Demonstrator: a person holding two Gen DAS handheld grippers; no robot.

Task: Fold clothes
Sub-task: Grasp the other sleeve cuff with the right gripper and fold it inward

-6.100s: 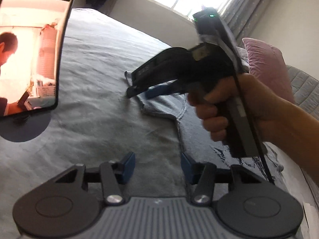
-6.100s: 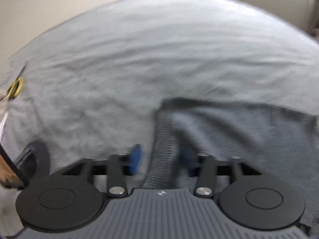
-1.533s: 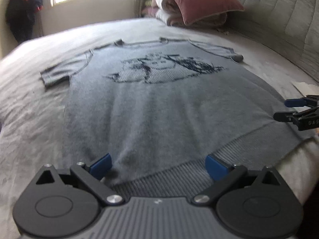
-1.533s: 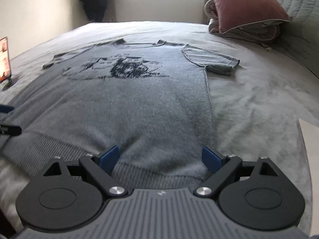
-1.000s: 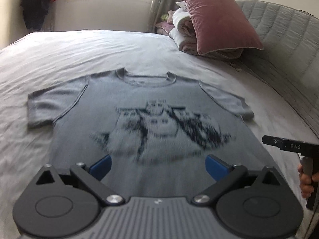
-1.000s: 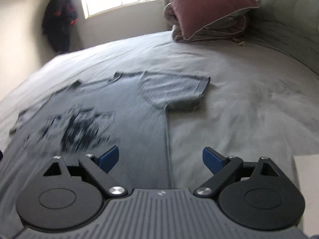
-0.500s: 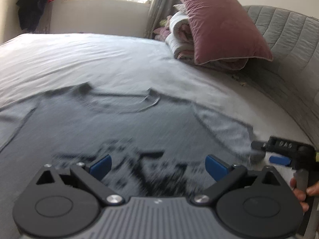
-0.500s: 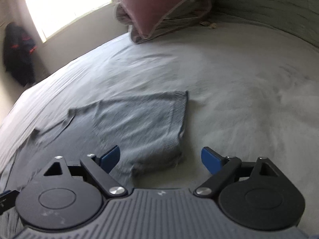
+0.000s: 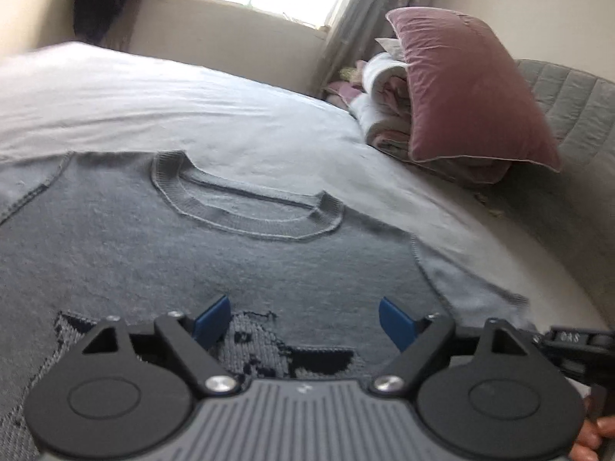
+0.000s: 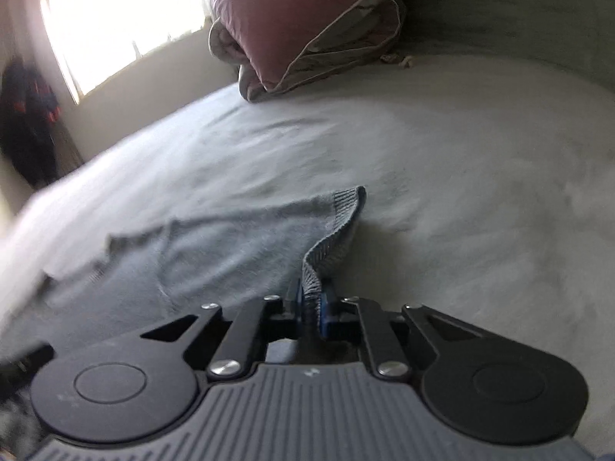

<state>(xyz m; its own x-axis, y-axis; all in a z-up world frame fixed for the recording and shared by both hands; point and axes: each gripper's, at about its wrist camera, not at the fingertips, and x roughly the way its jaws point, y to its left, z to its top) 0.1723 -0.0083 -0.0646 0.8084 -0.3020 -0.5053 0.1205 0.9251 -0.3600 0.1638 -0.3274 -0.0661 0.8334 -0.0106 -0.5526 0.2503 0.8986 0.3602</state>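
Two grippers work over a grey knit sweater spread flat, face up, on the bed; the right gripper is pinched tight on the ribbed cuff of the short sleeve, which stands up a little from the sheet; the left gripper hangs with its jaws wide and nothing between them, over the chest just above the dark knitted picture; beyond lies the round collar, and farther off a mauve pillow leans on folded bedding. Judging by this, the sleeve fold is beginning; next the cuff needs carrying inward across the chest, while the left gripper steadies the shoulder.
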